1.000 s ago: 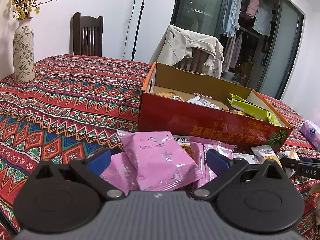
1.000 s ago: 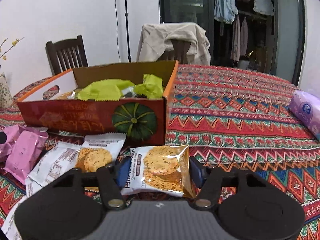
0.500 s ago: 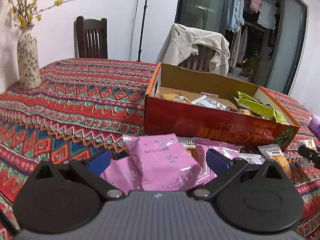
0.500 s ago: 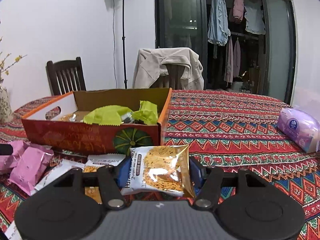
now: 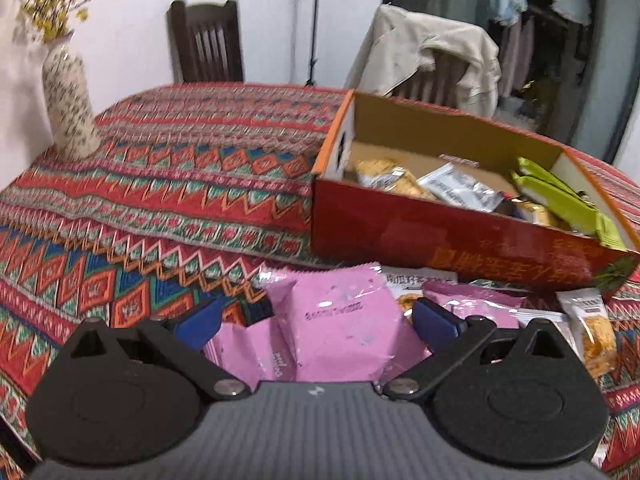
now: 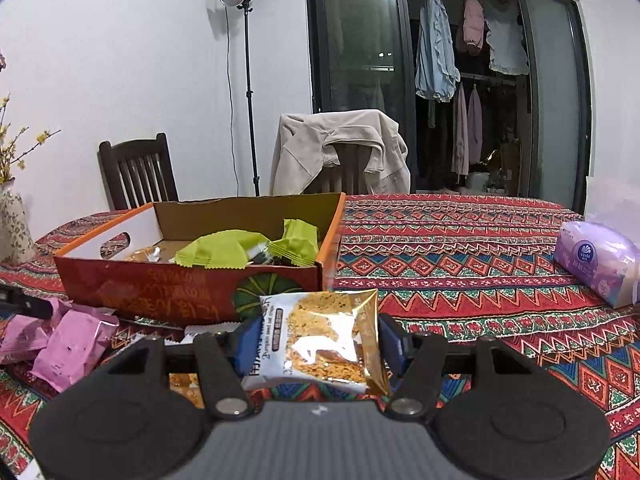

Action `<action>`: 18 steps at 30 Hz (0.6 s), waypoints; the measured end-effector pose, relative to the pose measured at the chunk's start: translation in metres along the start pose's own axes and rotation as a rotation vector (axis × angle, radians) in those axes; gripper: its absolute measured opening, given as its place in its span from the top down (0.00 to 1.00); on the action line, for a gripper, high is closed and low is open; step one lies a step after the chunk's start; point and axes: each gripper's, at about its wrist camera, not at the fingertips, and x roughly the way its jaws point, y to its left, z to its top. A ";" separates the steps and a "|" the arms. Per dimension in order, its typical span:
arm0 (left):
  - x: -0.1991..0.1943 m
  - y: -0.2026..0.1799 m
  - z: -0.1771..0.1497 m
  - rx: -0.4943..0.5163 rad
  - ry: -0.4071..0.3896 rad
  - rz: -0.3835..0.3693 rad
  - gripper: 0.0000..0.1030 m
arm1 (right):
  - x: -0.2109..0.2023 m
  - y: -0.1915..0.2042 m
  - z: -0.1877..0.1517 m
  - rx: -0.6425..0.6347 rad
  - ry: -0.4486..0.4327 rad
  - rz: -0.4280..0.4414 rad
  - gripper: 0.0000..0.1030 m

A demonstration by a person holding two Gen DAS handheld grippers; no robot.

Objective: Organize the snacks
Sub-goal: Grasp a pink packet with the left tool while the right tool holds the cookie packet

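My right gripper (image 6: 318,340) is shut on a biscuit packet (image 6: 320,344), white and gold with a clear window, and holds it off the table in front of the red cardboard box (image 6: 160,288). The box (image 5: 460,248) holds green packets (image 6: 216,252) and some biscuit packets. My left gripper (image 5: 316,320) stands wide open over a pile of pink packets (image 5: 340,320). Two of them lie between its blue pads (image 5: 200,320), and I see no pad pressing on them. One left fingertip (image 6: 24,304) shows above the pink packets (image 6: 76,344) in the right wrist view.
Loose biscuit packets (image 5: 592,328) lie along the box's front. A flowered vase (image 5: 70,112) stands at the far left of the patterned tablecloth. A purple tissue pack (image 6: 596,264) sits at the right. Two chairs stand behind the table, one draped with a jacket (image 6: 340,148).
The right gripper has lifted the biscuit packet off the table and tilted upward. The left gripper has shifted a little over the pink packets, and more of the box's inside shows.
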 end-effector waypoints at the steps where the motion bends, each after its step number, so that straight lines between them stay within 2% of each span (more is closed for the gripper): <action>1: 0.001 0.000 -0.001 -0.006 0.002 0.003 0.00 | 0.000 0.000 0.000 0.000 -0.001 0.000 0.42; 5: 0.001 -0.004 -0.005 0.005 -0.005 0.019 0.00 | 0.000 0.000 0.000 -0.001 0.001 0.000 0.41; 8: 0.000 -0.008 -0.009 0.009 -0.004 0.013 0.08 | 0.000 0.000 0.000 -0.004 0.001 0.000 0.41; 10: -0.002 -0.009 -0.012 0.016 -0.023 0.026 0.16 | 0.000 0.000 0.000 -0.004 0.001 0.000 0.41; 11: -0.004 -0.009 -0.013 0.019 -0.037 0.026 0.27 | -0.001 0.000 0.000 -0.005 0.002 0.000 0.41; 12: -0.006 -0.009 -0.013 0.024 -0.050 0.020 0.34 | -0.001 0.000 0.000 -0.006 0.003 0.001 0.41; 18: -0.013 -0.004 -0.016 0.033 -0.066 -0.001 0.35 | -0.001 0.002 0.000 -0.014 -0.002 0.013 0.41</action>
